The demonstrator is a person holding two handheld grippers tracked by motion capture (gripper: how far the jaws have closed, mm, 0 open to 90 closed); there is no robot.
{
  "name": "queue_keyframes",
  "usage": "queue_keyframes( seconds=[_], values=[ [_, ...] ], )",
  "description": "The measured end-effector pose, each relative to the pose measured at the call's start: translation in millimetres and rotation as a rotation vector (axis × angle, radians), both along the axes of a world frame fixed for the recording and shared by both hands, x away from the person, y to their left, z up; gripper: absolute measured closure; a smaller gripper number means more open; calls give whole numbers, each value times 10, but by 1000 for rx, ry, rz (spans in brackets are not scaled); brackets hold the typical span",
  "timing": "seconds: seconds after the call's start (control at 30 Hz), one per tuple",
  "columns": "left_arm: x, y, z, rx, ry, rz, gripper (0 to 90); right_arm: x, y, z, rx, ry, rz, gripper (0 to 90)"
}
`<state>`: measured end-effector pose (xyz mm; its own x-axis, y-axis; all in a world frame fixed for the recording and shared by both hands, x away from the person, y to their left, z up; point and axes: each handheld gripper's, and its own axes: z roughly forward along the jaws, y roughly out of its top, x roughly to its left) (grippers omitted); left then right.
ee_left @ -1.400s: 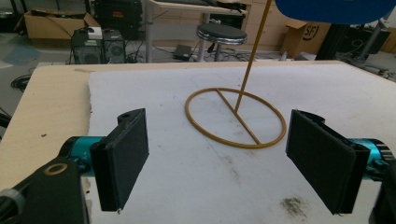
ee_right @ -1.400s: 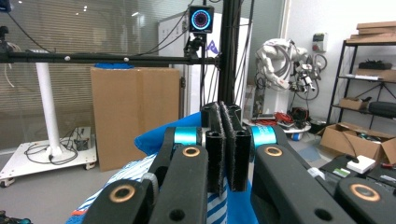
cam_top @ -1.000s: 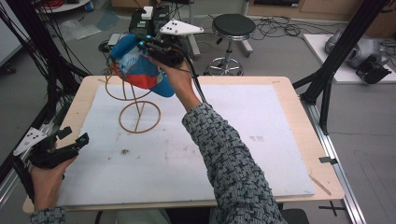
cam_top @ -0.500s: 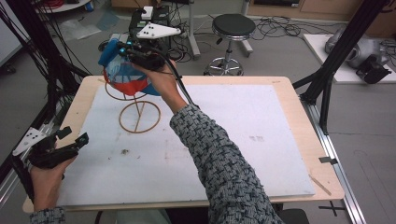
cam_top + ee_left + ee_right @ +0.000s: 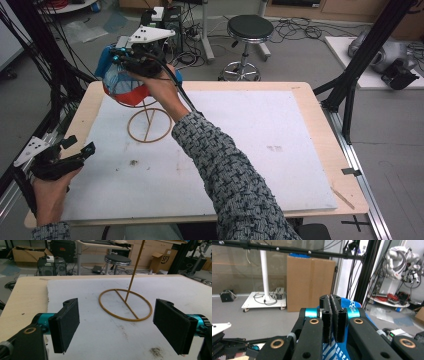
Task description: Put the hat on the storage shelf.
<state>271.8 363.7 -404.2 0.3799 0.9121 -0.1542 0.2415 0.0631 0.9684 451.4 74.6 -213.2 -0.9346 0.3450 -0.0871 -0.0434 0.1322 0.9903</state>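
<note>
Looks like settling the blue and red cap (image 5: 125,92) onto the top of the wooden stand (image 5: 132,277), judging by where the right gripper (image 5: 122,56) holds it, at the far left of the worktop (image 5: 280,125) and directly above the stand's ring base.

To do it well:
- Keep the right gripper's fingers (image 5: 329,315) pressed tight on the fold of blue and white cloth between them, with no gap showing.
- Lower the cap straight down so that its hollow centres over the upright rod, not off to one side.
- Avoid pushing sideways. The stand looks slender and light and could probably tip or slide on the white mat.
- Let go only once the cap's weight sits on the stand. Then open and draw back along the line of the fingers, so as not to drag the cloth off.
- If the stand wobbles, consider bringing the left gripper (image 5: 116,325) in to pin the ring base.

Pose:
- Right forearm in a patterned sleeve (image 5: 225,170) stretched diagonally across the worktop, with the right hand (image 5: 160,92) raised above the stand and the gripper pointing away and to the left.
- Left hand (image 5: 50,192) low at the near left edge, well apart from the stand, with fingers spread wide and empty and aimed at the ring base.
</note>
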Motion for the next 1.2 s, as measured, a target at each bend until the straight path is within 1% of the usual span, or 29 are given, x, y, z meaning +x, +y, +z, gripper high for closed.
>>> queue_keyframes(
  seconds=[0.1,0.2,0.37,0.47,0.5,0.53,0.57,0.7,0.73,0.8,0.87,0.97,1.07,1.1,1.2],
  values=[
    [0,5,-1,1,1,2,215,14,43,-48,-33,13,0,882],
    [1,8,-4,0,2,1,215,10,75,-76,-51,13,5,882],
    [4,2,-4,-2,1,2,215,-9,130,-118,-85,27,14,881],
    [3,0,-4,-3,0,0,215,-20,158,-134,-106,22,15,881],
    [2,1,-3,-1,0,-1,215,-13,164,-145,-121,19,11,881],
    [1,1,-1,-2,-1,-1,215,-6,164,-150,-122,18,9,880],
    [1,2,-1,0,-1,-1,215,6,163,-160,-124,29,6,879],
    [8,0,-6,0,0,-1,215,24,156,-172,-126,45,2,879],
    [9,-1,-6,0,2,-2,215,14,160,-167,-123,47,6,879],
    [12,-7,-8,3,3,-3,215,-8,173,-159,-125,35,11,879],
    [11,-11,-7,2,2,-5,215,-14,182,-163,-135,25,3,879],
    [8,-6,-3,3,1,-5,215,28,177,-191,-147,35,-11,879],
    [11,-1,-9,0,3,-3,215,76,161,-212,-162,30,-38,879],
    [12,0,-11,2,4,-3,215,94,153,-219,-162,38,-44,878],
    [16,-10,-12,3,4,-6,215,109,155,-232,-170,36,-54,874]
  ],
)
